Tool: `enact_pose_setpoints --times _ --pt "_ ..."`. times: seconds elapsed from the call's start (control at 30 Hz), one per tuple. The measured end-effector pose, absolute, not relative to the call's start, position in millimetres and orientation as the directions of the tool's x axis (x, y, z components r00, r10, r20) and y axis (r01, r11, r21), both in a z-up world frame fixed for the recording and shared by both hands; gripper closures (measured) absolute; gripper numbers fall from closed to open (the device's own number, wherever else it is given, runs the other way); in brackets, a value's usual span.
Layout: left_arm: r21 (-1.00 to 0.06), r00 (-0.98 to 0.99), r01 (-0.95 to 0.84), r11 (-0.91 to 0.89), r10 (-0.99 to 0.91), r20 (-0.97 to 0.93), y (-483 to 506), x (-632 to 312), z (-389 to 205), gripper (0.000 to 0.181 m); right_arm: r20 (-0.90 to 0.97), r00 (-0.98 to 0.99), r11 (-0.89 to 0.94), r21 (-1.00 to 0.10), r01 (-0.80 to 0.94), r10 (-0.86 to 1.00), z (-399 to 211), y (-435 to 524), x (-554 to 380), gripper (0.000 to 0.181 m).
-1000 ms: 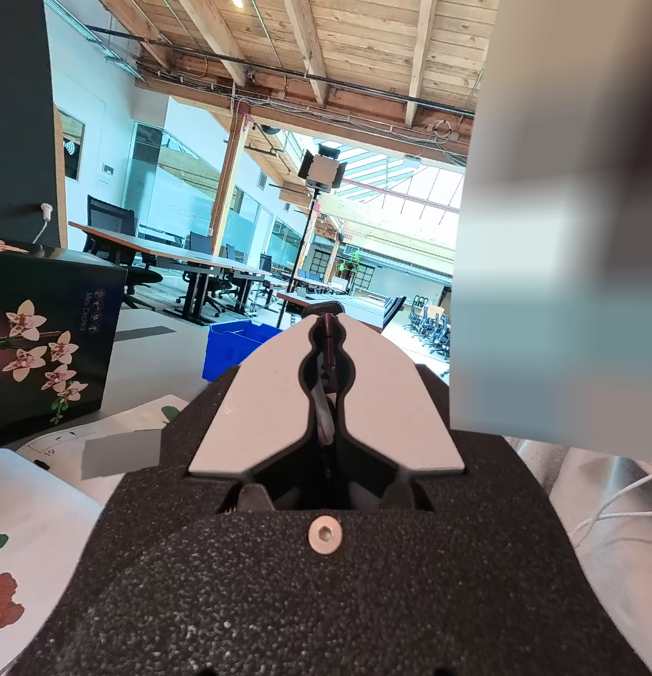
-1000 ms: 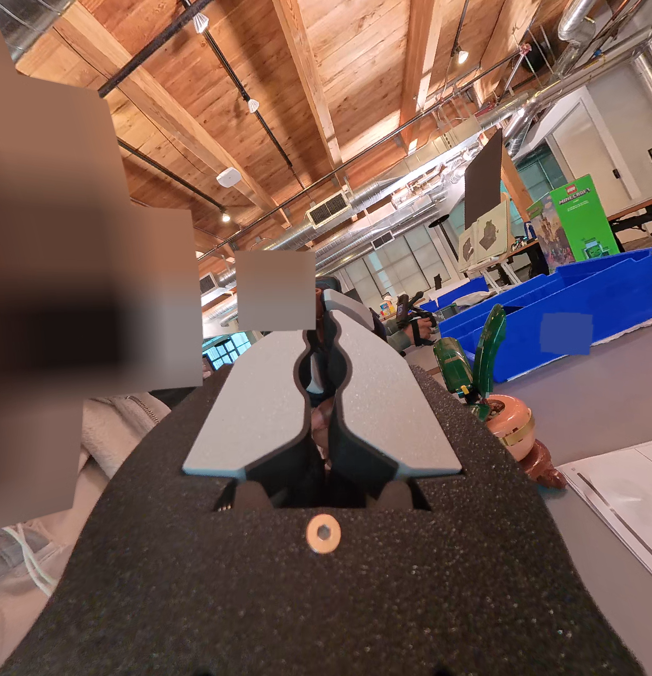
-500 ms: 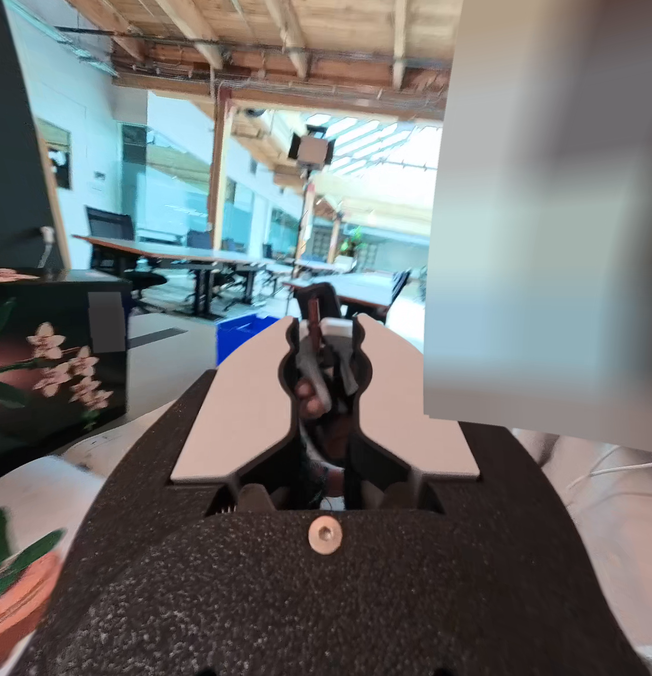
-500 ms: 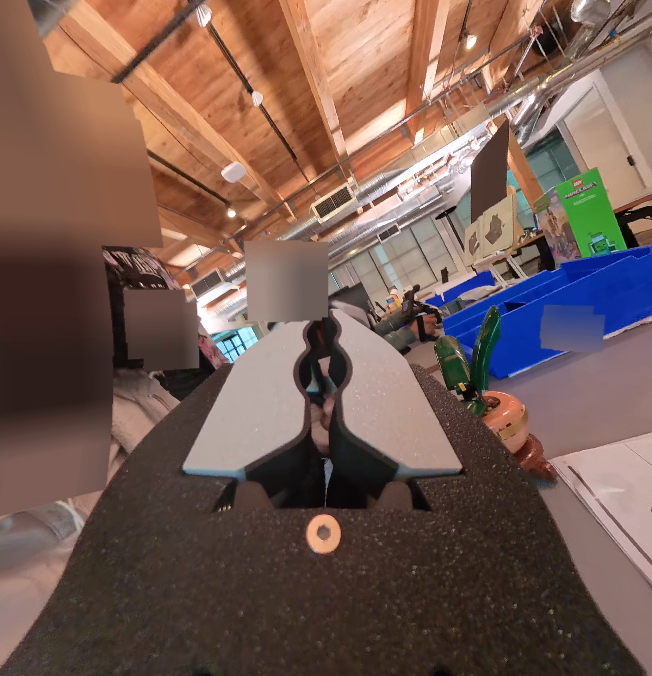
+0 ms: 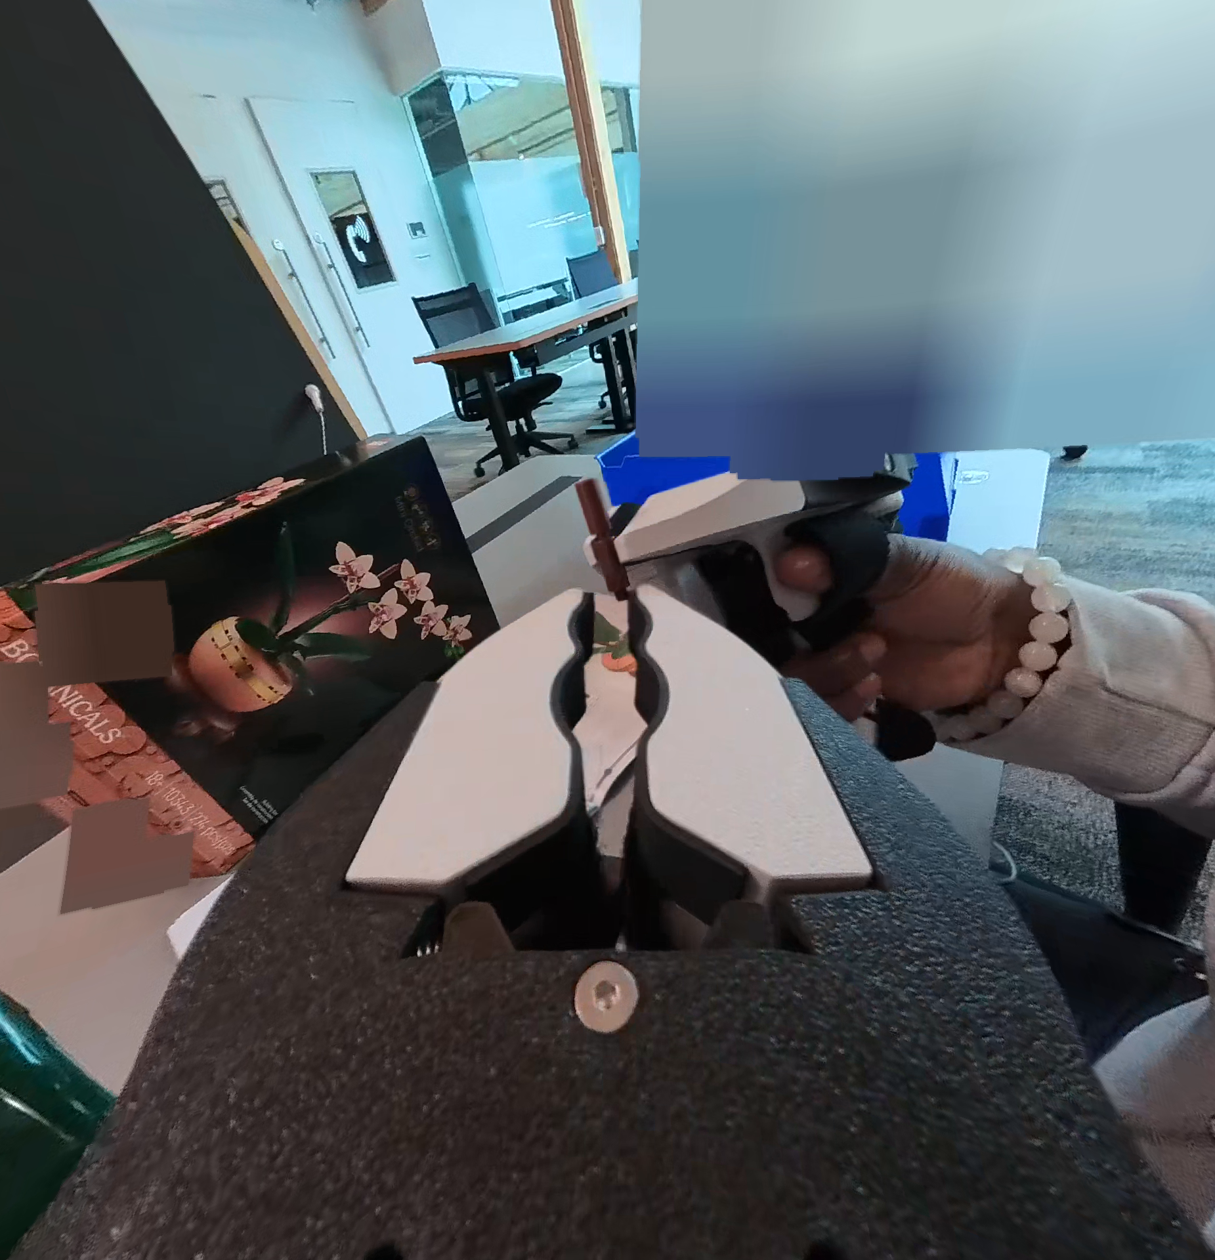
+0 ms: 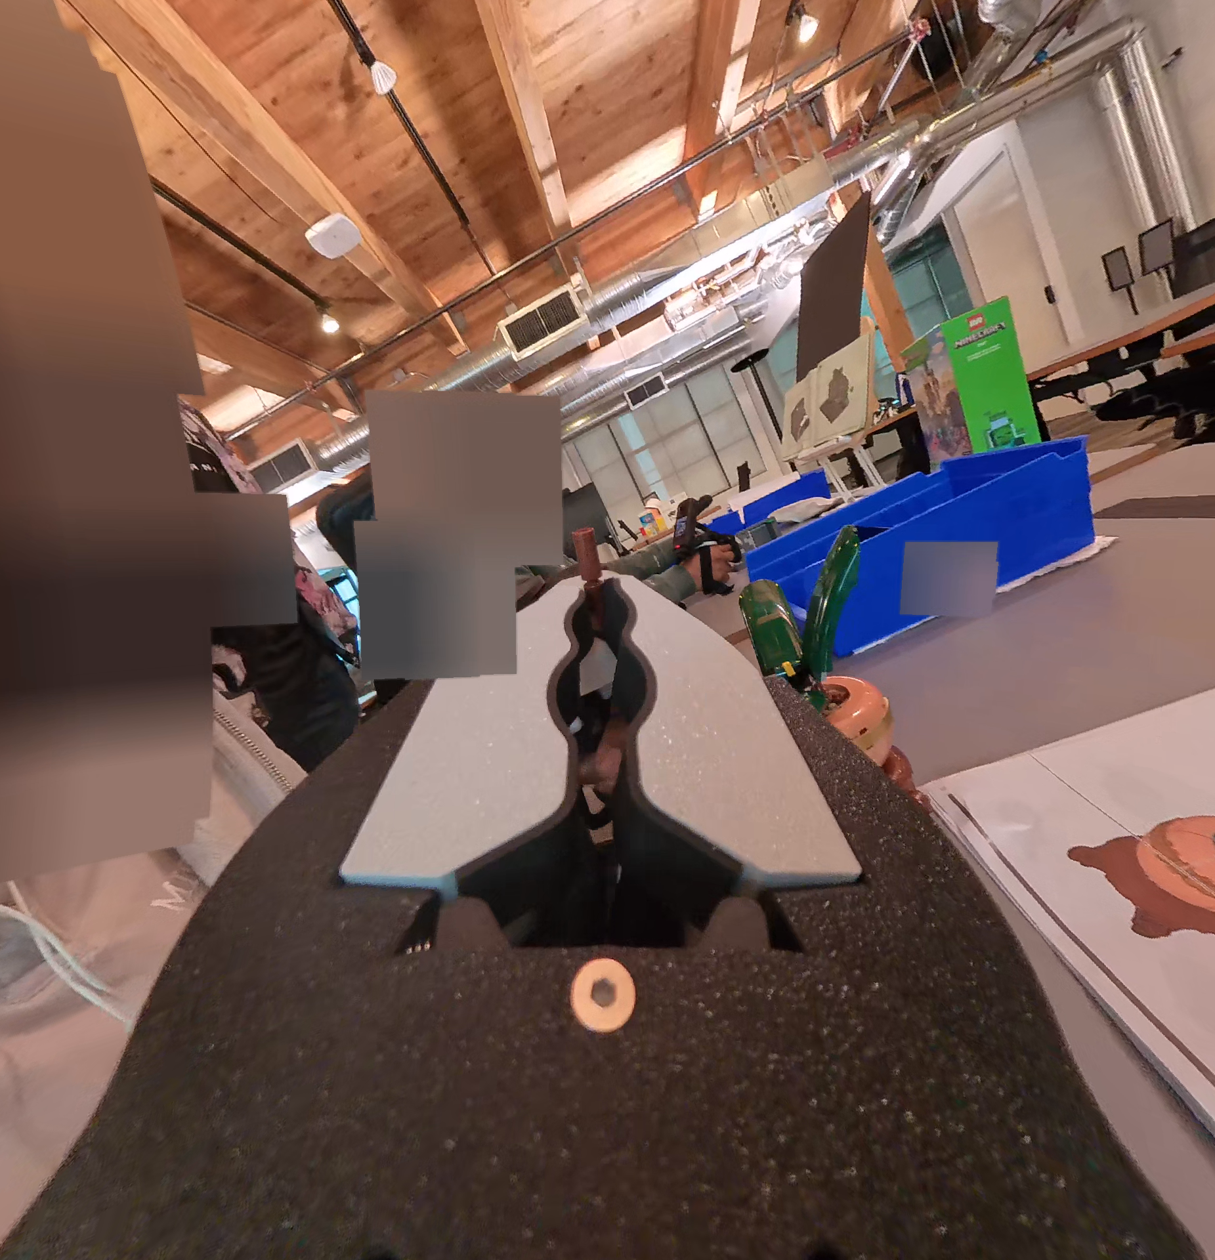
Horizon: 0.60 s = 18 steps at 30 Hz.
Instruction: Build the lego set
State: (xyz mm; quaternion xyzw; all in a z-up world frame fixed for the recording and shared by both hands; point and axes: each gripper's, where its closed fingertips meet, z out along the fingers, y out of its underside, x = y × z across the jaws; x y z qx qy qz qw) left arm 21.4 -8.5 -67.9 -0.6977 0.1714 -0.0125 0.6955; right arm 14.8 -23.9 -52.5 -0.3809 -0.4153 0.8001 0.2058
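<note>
Gripping a slim reddish-brown lego rod at its tips, the right gripper had its fingers clamped on it, the rod's long axis upright and most of it standing above them. The left gripper sat just below and in front, fingers slightly apart and holding nothing; the rod's lower end reached their tips, though contact was unclear. The right gripper lay nearly level, crosswise to the left. The peach lego pot with green leaves stood on the grey worktop, well apart.
</note>
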Motion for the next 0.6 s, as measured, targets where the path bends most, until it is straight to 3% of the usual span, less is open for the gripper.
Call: enact_pose_setpoints --times 0.03,0.2,0.33,0.6 --pt "-0.974 0.940 -0.224 0.024 -0.260 -0.223 -8 22 -69 0.176 -0.434 -0.620 -0.563 -0.826 -0.015 0.654 -53 -24 14 0.178" --pt "-0.977 0.942 -0.215 0.008 -0.261 -0.210 -7 19 -76 0.178 -0.439 -0.595 -0.550 -0.835 -0.007 0.674 -61 -22 11 0.178" --pt "-0.970 0.942 -0.244 -0.019 -0.244 -0.232 -5 14 -84 0.162 -0.440 -0.590 -0.542 -0.840 0.005 0.677 -65 -25 9 0.178" --pt "-0.959 0.936 -0.281 -0.031 -0.228 -0.267 -5 12 -87 0.173 -0.423 -0.577 -0.509 -0.860 0.015 0.699 -71 -29 4 0.178"
